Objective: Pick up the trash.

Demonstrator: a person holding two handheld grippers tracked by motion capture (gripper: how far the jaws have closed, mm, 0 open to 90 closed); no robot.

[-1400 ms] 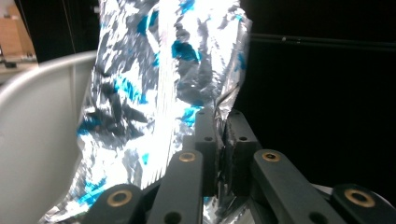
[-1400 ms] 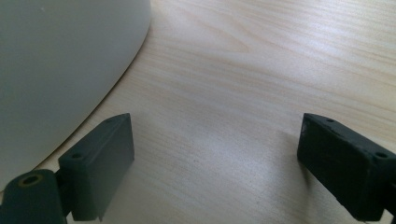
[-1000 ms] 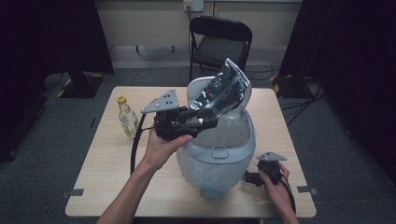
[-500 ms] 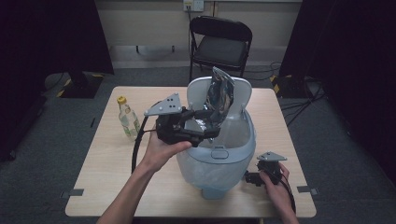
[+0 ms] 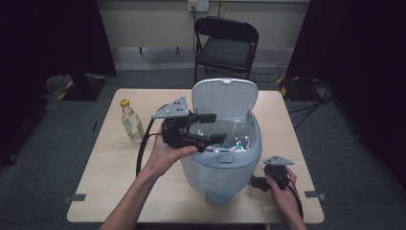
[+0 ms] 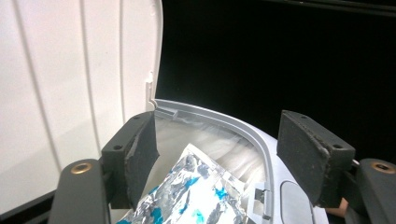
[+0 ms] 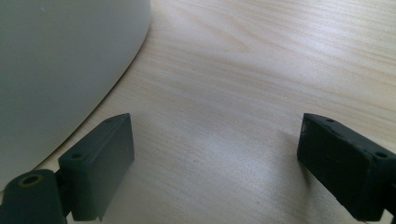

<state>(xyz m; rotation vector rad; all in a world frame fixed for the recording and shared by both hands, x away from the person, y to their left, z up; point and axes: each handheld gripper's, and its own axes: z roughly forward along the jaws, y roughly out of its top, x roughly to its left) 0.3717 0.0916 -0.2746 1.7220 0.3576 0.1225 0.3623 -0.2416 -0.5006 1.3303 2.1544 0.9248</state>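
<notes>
The silver foil wrapper (image 5: 234, 142) already lies inside the open bin (image 5: 225, 165) at the frame's centre. The left gripper (image 5: 210, 128), just above the bin's mouth, has just been opening its jaws; nothing is between them. The right gripper (image 5: 254, 182) rests wide apart on the tabletop (image 5: 110, 163) at lower right. Judging by this, closing the upright lid (image 5: 224, 98) remains.

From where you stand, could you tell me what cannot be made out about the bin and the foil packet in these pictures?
- Foil packet: its lower part is cut off by the left gripper view's bottom edge; print too crumpled to read.
- Bin interior: its depth is hidden by the packet and rim in the high view.
- Bottle: label too small in the high view.
- Right gripper view: the bin wall is a blurred grey surface.
</notes>
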